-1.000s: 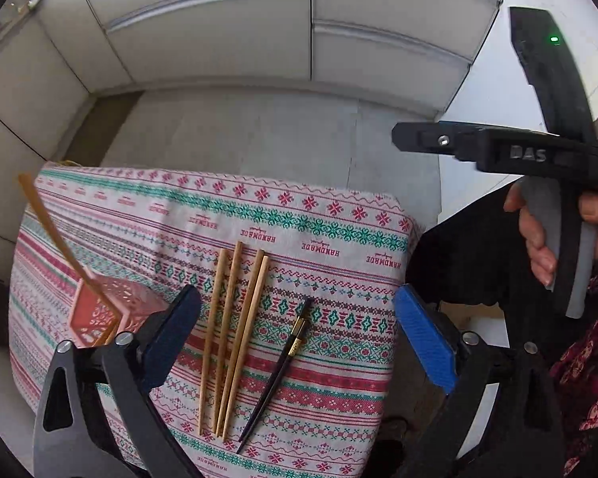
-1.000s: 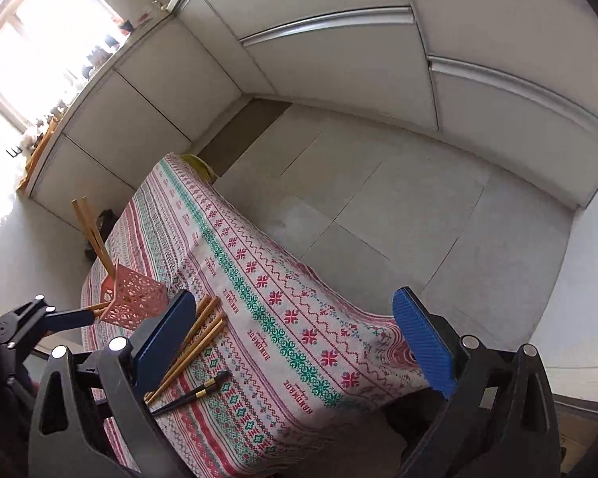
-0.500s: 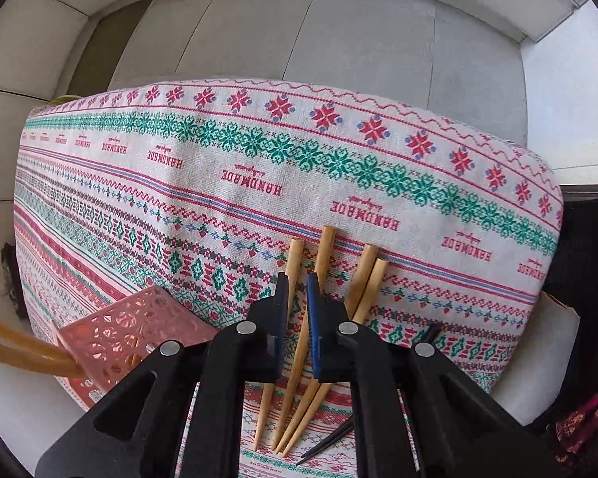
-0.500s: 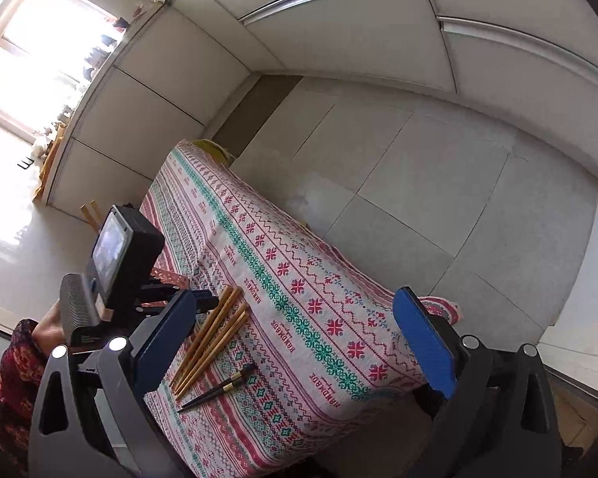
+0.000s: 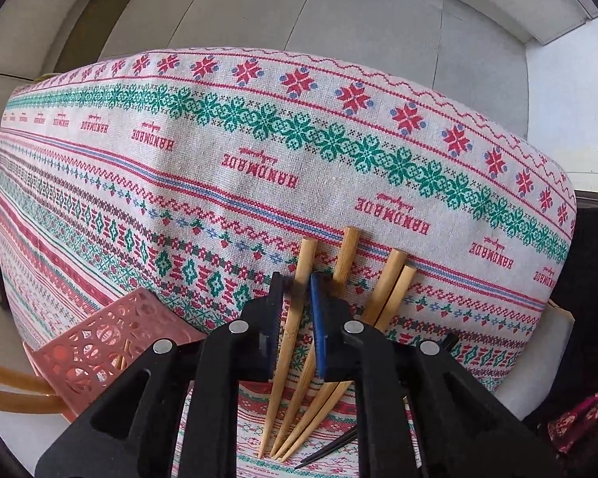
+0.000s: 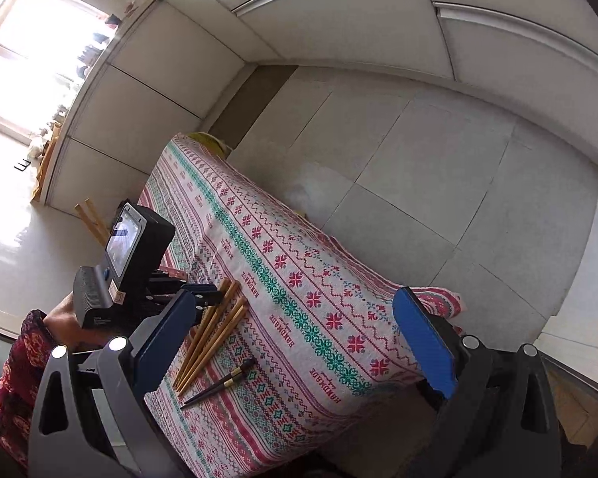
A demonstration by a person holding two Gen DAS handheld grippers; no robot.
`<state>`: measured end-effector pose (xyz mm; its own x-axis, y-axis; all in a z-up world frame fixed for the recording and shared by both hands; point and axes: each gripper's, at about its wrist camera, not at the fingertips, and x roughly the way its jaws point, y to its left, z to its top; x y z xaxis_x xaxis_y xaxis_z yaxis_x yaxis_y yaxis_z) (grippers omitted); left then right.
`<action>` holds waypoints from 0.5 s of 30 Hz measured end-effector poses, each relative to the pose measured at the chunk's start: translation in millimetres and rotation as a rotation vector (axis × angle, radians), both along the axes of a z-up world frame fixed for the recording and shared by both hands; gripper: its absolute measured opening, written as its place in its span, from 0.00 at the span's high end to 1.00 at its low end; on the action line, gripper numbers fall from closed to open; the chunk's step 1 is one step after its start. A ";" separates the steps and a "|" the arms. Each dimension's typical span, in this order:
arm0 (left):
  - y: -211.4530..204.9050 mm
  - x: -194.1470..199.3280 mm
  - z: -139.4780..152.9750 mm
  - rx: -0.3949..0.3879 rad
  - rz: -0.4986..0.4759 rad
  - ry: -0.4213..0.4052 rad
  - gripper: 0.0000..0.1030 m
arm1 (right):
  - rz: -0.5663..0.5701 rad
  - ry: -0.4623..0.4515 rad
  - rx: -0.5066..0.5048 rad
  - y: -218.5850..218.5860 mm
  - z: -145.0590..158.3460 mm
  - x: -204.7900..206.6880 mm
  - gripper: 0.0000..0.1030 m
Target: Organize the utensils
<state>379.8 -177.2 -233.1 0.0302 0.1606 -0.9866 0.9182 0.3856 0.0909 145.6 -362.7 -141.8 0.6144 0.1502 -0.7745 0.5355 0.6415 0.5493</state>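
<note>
Several wooden chopsticks lie side by side on the patterned tablecloth. My left gripper is shut on the leftmost wooden chopstick, which still touches the cloth. A black chopstick lies to their right. A pink perforated holder stands at the left with two wooden sticks in it. My right gripper is open and empty above the table's near corner; it sees the left gripper, the wooden chopsticks and the black chopstick.
The table's far edge drops to a grey tiled floor. White cabinet fronts line the room. My sleeve is at the lower left of the right wrist view.
My left gripper came down on the chopsticks and closed on the leftmost one. The right gripper stayed open and shifted slightly.
</note>
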 end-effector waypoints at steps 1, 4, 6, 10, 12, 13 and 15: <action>0.8 5.1 0.7 -0.001 0.016 0.019 0.87 | -0.001 0.003 0.002 -0.1 -0.7 0.1 0.06; 3.2 23.5 3.4 -0.014 0.068 0.102 0.91 | -0.003 0.017 0.013 0.2 -3.9 0.6 0.06; 8.7 29.4 3.6 -0.023 0.092 0.113 0.91 | -0.002 0.029 0.032 -0.7 -7.0 1.6 0.06; 16.6 14.4 4.9 -0.037 0.070 0.071 0.92 | -0.008 0.057 0.060 -2.2 -12.3 3.5 0.06; 19.7 5.5 10.8 -0.074 0.081 0.019 0.93 | -0.006 0.070 0.060 -0.9 -14.5 4.9 0.06; 21.6 0.4 16.5 -0.112 0.090 -0.003 0.94 | -0.002 0.077 0.060 0.2 -15.3 6.1 0.06; 26.4 -9.9 35.2 -0.173 0.104 -0.082 0.94 | 0.010 0.100 0.067 2.7 -18.4 9.7 0.06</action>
